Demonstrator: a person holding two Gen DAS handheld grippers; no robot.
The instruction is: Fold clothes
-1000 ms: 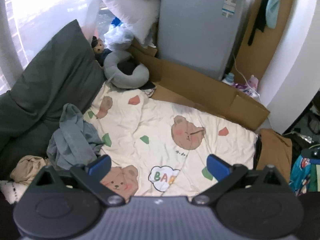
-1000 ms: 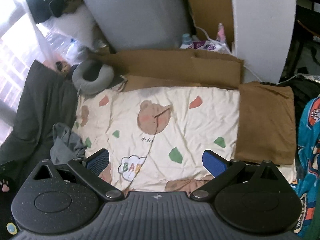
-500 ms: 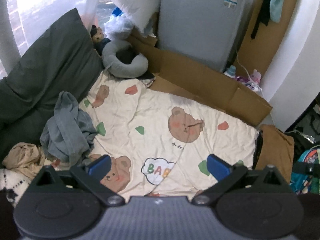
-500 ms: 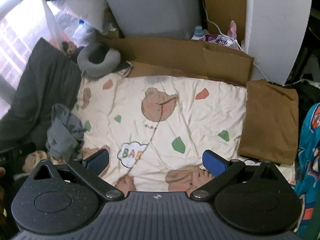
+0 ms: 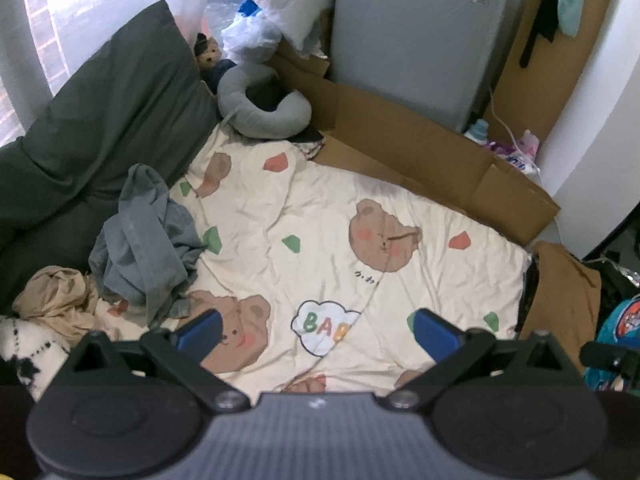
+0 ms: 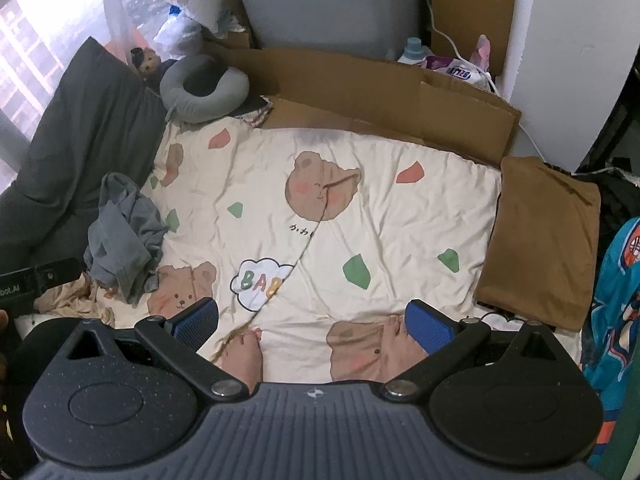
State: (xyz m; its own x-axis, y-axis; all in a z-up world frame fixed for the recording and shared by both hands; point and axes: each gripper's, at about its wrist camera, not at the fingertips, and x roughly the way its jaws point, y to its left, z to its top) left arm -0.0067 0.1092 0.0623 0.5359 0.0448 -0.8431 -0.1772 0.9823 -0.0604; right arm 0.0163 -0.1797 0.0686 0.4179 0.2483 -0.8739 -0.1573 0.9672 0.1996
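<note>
Left tongs (image 5: 316,332) and right tongs (image 6: 312,320) spread, empty | crumpled grey-blue cotton garment (image 5: 148,240) lies forward-left of both | left tongs nearer | long axis unclear.

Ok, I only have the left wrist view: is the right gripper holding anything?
Observer: No, the right gripper is open and empty, above the bear blanket.
Operator: Is the brown garment at the right edge folded?
Observer: Yes, it lies flat as a folded rectangle at the blanket's right edge.
Operator: Anything at the near edge?
Observer: A bare foot rests on the blanket there.
</note>
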